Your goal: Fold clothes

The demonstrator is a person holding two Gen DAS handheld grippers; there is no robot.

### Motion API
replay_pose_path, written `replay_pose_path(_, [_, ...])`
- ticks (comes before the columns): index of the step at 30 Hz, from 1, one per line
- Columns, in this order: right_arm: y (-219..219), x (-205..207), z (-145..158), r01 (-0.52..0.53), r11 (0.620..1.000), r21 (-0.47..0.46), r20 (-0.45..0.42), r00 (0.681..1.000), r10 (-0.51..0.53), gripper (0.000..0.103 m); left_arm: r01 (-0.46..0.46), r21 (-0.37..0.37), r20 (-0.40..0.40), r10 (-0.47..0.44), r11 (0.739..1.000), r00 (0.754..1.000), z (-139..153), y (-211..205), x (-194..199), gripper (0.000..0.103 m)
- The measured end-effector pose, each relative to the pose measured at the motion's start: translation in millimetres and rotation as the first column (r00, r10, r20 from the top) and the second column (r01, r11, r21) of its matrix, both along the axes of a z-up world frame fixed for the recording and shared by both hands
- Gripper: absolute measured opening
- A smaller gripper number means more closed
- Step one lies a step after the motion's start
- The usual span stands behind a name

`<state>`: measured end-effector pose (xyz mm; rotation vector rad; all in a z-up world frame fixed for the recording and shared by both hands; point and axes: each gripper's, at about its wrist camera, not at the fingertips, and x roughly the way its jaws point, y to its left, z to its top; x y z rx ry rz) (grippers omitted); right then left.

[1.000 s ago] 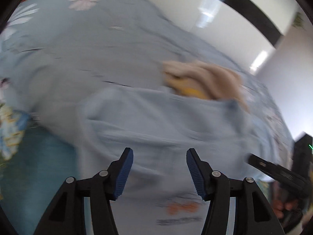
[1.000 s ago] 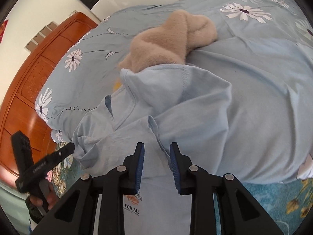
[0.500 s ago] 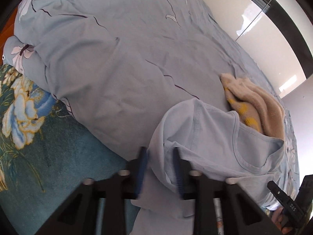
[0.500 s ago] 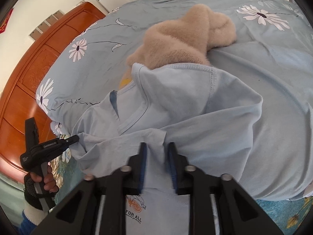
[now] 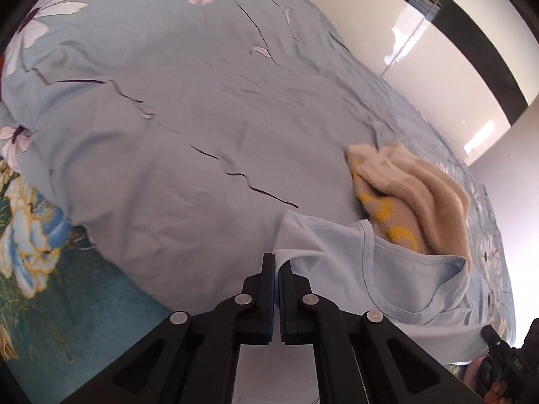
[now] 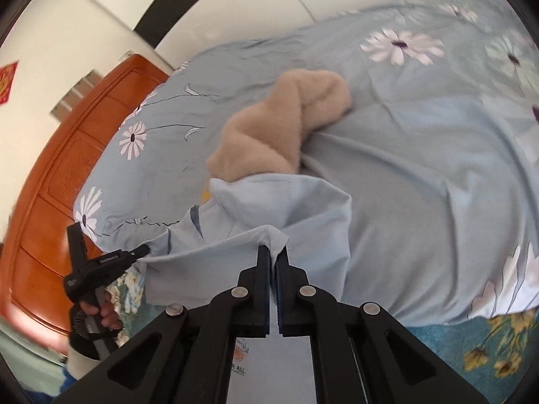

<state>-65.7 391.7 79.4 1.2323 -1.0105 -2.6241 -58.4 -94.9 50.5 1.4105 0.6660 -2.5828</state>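
Note:
A light blue T-shirt (image 5: 387, 269) lies on the bed with its neckline toward a beige fleece garment (image 5: 411, 188). My left gripper (image 5: 277, 264) is closing its jaws tight on one shoulder edge, with the fabric pinched between the pads. In the right wrist view, my right gripper (image 6: 273, 252) is likewise closing on the other shoulder of the T-shirt (image 6: 269, 208), cloth bunched between the pads. The left gripper (image 6: 111, 259), held by a hand, stretches the shirt leftward. The fleece garment (image 6: 286, 128) lies just beyond the collar.
A light blue duvet with daisies (image 5: 168, 118) covers the bed, with a teal floral sheet (image 5: 40, 269) below its near edge. An orange wooden panel (image 6: 50, 202) stands at the left. White walls rise behind the bed.
Both grippers closed from open onto the T-shirt's shoulders. The shirt is now lifted off the duvet and pulled taut between them, and both views have drawn back a little.

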Motion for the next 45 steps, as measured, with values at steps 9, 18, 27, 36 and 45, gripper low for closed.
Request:
replay_pose_path(9, [-0.3,-9.6,-26.0,0.002,0.999,0.035,0.084,0.996,-0.005,0.003,-0.130,-0.049,0.020,0.131,0.990,0.991,-5.9,-5.7,9.4,0.017])
replay_pose_path(18, [-7.0,-9.5,-24.7,-0.029,0.994,0.105,0.099,0.995,0.018,0.003,0.004,-0.085,0.006,-0.004,0.996,1.000,5.5,-4.5,2.7,0.046])
replay_pose_path(27, [-8.1,-6.3,-20.7,-0.035,0.993,0.112,0.101,0.995,0.024,0.003,0.166,-0.235,0.160,-0.130,0.958,0.978,-3.9,19.9,-37.1,0.047])
replay_pose_path(36, [14.9,10.0,-21.2,0.050,0.995,0.092,0.091,0.994,-0.058,0.003,-0.038,-0.279,0.088,0.065,0.960,0.994,5.0,-23.4,-25.0,0.014])
replay_pose_path(45, [22.7,4.6,-38.0,0.050,0.996,0.068,0.118,0.991,-0.057,0.004,-0.074,-0.044,-0.007,0.074,0.996,0.997,6.8,-38.2,-0.2,0.021])
